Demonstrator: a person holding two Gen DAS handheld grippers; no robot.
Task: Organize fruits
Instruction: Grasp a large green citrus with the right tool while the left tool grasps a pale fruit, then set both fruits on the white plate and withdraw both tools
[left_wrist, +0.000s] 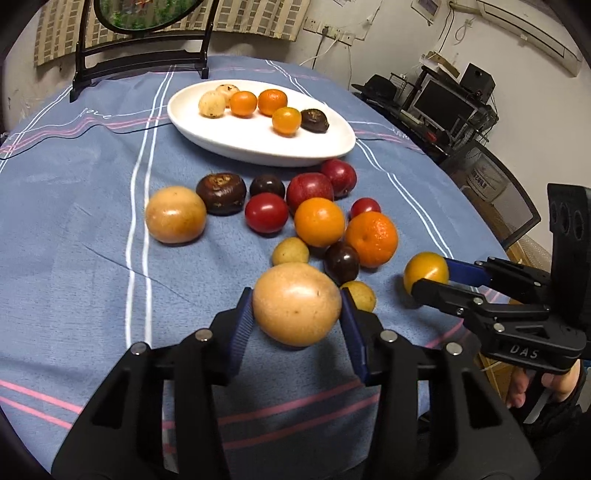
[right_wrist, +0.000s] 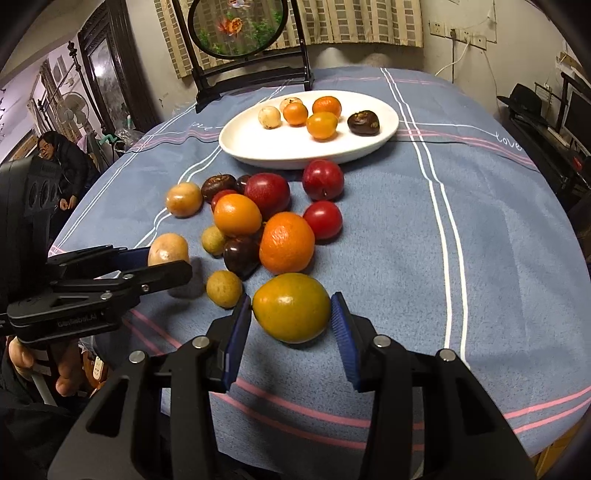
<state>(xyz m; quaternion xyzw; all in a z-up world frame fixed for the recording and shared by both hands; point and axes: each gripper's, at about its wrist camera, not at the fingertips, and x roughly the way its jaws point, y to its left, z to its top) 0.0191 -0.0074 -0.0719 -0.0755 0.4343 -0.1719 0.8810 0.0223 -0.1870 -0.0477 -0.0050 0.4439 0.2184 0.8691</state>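
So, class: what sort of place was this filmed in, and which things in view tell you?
Most likely a lived-in home, not a lab: a round table under a striped blue tablecloth, a framed goldfish screen as decoration, and a computer monitor on cluttered shelving by the wall.
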